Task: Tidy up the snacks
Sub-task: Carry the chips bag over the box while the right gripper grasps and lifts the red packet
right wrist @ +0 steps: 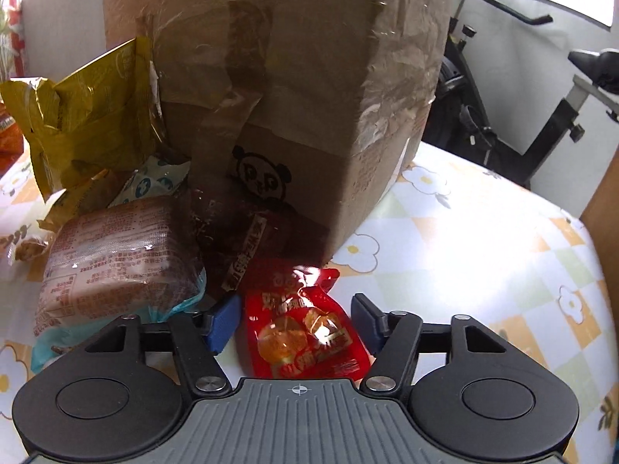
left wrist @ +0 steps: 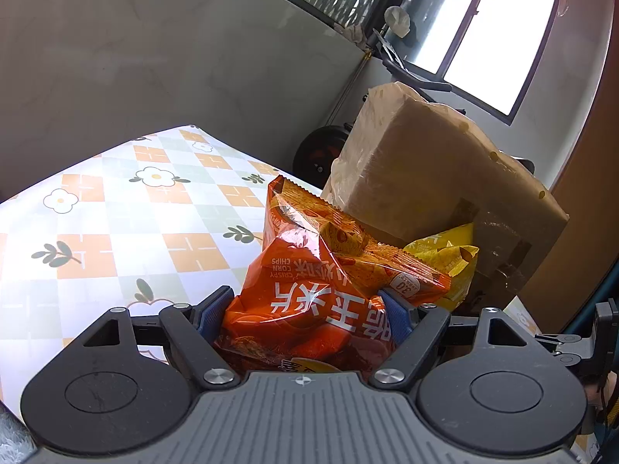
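Left wrist view shows the left gripper point(left wrist: 305, 311) clamped on an orange bag of crispy corn chips point(left wrist: 309, 294); both blue pads point(left wrist: 212, 315) press into the bag's sides, and the bag bulges up and forward out of the jaws. Just beyond its far end, slightly to the right, a second orange snack bag point(left wrist: 348, 239) leans against it, and a yellow snack bag point(left wrist: 452, 263) sits to the right of that. Behind all three stands a tape-wrapped cardboard box point(left wrist: 433, 170), ahead and to the right of the gripper. The checked floral tablecloth point(left wrist: 116, 212) stretches away ahead and to the left.

Right wrist view has the right gripper point(right wrist: 300, 321) pointing down at a small red snack pouch point(right wrist: 305, 332) that lies flat on the cloth between its fingers. The jaws stand apart: the left pad point(right wrist: 222, 323) shows a strip of cloth between it and the pouch, and the right pad point(right wrist: 365, 321) is close to the pouch edge, whether touching I cannot tell. Directly ahead rises the same cardboard box point(right wrist: 294, 89), with a panda stamp on its near face. To the gripper's left front lies a clear-wrapped brown snack pack point(right wrist: 116, 255), with a dark wrapped packet point(right wrist: 247, 247) between it and the box, and farther left front a yellow snack bag point(right wrist: 93, 116) stands against the box.
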